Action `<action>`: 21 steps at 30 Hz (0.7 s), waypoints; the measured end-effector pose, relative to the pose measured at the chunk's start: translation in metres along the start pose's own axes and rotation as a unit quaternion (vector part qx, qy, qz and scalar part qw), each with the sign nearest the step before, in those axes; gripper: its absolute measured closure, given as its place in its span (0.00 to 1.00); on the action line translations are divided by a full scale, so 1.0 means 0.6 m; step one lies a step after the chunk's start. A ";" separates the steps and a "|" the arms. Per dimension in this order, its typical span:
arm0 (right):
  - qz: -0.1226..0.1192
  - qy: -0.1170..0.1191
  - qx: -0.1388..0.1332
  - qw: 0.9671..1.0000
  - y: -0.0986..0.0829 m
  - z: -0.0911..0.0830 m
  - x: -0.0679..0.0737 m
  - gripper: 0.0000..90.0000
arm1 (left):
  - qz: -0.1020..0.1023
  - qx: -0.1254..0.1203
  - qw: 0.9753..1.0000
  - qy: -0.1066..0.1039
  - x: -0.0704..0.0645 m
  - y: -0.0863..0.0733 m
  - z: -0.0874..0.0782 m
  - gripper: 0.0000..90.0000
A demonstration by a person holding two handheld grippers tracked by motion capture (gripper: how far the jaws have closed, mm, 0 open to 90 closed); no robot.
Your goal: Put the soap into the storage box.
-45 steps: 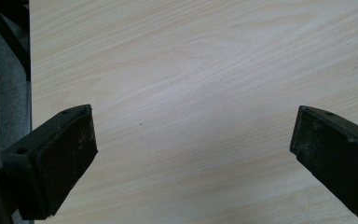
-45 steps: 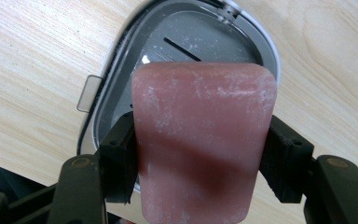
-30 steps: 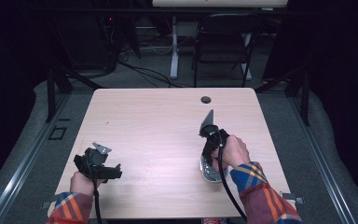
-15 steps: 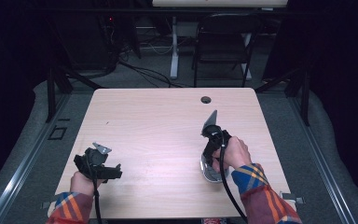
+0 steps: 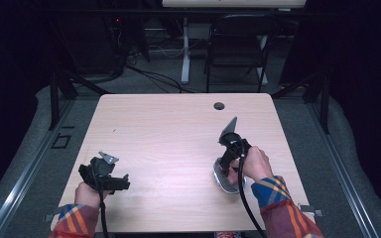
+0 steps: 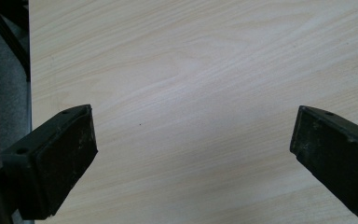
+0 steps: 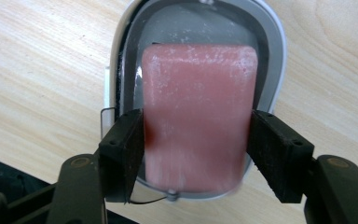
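Lowered slightly, my right tool (image 7: 196, 140) now clamps the pink soap (image 7: 198, 107) in its dish (image 7: 272, 51); slick, it could squirt out

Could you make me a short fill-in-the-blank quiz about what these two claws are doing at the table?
1. The bar between the right claw's jaws is ____ in colour.
2. The bar lies in a grey oval ____.
3. The left claw stands wide ____ over bare wood.
4. The table top is made of pale ____.

Missing words: pink; dish; open; wood
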State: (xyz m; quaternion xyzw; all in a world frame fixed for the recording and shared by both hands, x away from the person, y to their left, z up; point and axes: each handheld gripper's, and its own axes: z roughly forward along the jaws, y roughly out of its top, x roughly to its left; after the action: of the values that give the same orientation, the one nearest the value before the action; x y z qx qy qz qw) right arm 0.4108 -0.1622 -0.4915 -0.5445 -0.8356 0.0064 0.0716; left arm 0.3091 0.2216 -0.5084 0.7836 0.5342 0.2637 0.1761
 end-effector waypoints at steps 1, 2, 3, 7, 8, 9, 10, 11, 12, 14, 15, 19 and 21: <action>-0.008 -0.001 -0.004 1.000 -0.002 -0.003 -0.002 0.42 | 0.000 0.000 1.000 0.000 0.000 0.000 0.000 0.00; -0.001 0.002 -0.014 1.000 -0.005 -0.004 -0.001 0.42 | -0.001 -0.001 1.000 0.000 0.000 0.000 0.000 0.00; 0.001 0.004 -0.019 1.000 -0.007 -0.005 -0.001 0.42 | -0.001 -0.001 1.000 0.000 0.000 0.000 0.000 0.00; 0.004 0.008 -0.055 0.998 -0.019 -0.009 -0.004 0.40 | 0.000 0.000 1.000 0.000 0.000 0.000 0.000 0.00; -0.042 -0.014 -0.001 0.999 -0.014 -0.027 -0.012 0.40 | 0.000 0.000 1.000 0.000 0.000 0.000 0.000 0.00; 0.018 0.019 -0.094 0.995 -0.027 -0.007 -0.003 0.39 | -0.001 0.000 1.000 0.000 0.000 0.000 0.000 0.00; -0.021 -0.001 -0.045 0.999 -0.025 -0.024 -0.010 0.38 | -0.001 0.001 1.000 -0.001 0.000 0.000 0.000 0.00; -0.034 -0.005 -0.039 0.999 -0.027 -0.029 -0.013 0.38 | 0.000 0.000 1.000 -0.001 0.000 0.000 0.000 0.00; -0.031 -0.003 -0.046 0.998 -0.030 -0.031 -0.013 0.37 | -0.001 0.000 1.000 0.000 0.000 0.000 0.000 0.00; -0.039 -0.004 -0.055 0.998 -0.037 -0.036 -0.016 0.35 | -0.001 0.000 1.000 0.000 0.000 0.000 0.000 0.00; -0.043 -0.007 -0.058 0.997 -0.041 -0.040 -0.018 0.34 | -0.001 0.000 1.000 -0.001 0.000 0.000 0.000 0.00; -0.054 -0.010 -0.087 0.995 -0.058 -0.048 -0.025 0.28 | -0.001 -0.001 1.000 0.000 0.000 0.000 0.000 0.00; -0.056 -0.012 -0.099 0.993 -0.068 -0.051 -0.031 0.24 | -0.002 -0.001 1.000 0.000 0.000 0.000 0.000 0.00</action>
State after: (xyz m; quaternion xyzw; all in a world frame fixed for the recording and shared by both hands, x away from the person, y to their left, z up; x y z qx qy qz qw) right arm 0.3849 -0.1979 -0.4599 -0.5010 -0.8623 -0.0736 0.0074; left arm 0.3091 0.2218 -0.5084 0.7827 0.5353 0.2635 0.1772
